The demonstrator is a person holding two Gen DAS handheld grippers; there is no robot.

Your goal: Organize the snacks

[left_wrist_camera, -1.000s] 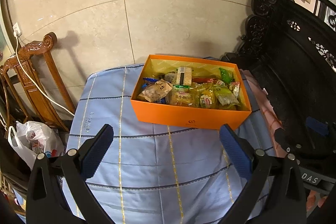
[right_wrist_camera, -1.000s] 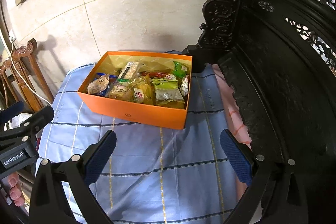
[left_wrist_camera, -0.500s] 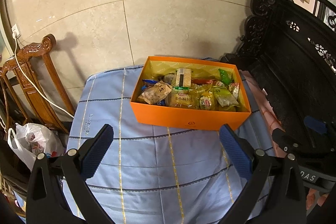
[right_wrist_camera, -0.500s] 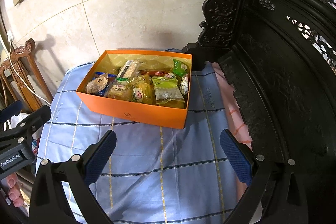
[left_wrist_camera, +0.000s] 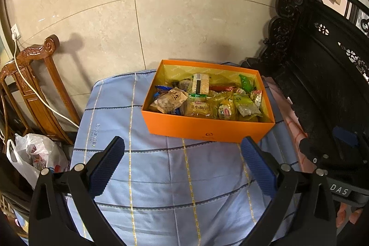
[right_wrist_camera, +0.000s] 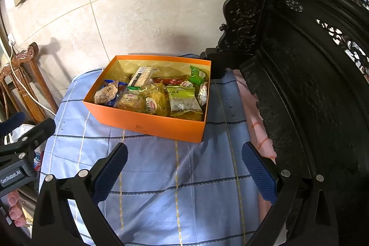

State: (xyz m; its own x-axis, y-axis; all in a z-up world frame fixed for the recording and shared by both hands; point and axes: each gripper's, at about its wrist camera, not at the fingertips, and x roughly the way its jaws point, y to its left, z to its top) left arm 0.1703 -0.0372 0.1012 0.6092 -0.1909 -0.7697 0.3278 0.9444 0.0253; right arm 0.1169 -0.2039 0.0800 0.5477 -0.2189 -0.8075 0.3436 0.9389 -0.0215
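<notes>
Blue ribbed pads of my left gripper (left_wrist_camera: 182, 153) spread wide, nothing between; my right gripper (right_wrist_camera: 184, 160) likewise spread, empty. Both hover level over blue striped cloth (left_wrist_camera: 161, 176), short of orange box (left_wrist_camera: 207, 130). Change over last second: both views drawn slightly back, box a little farther; no snack lifted. Snacks (right_wrist_camera: 156, 96) all lie inside box, near carved dark bench (right_wrist_camera: 311, 84). Judged: sorting done or pausing.
</notes>
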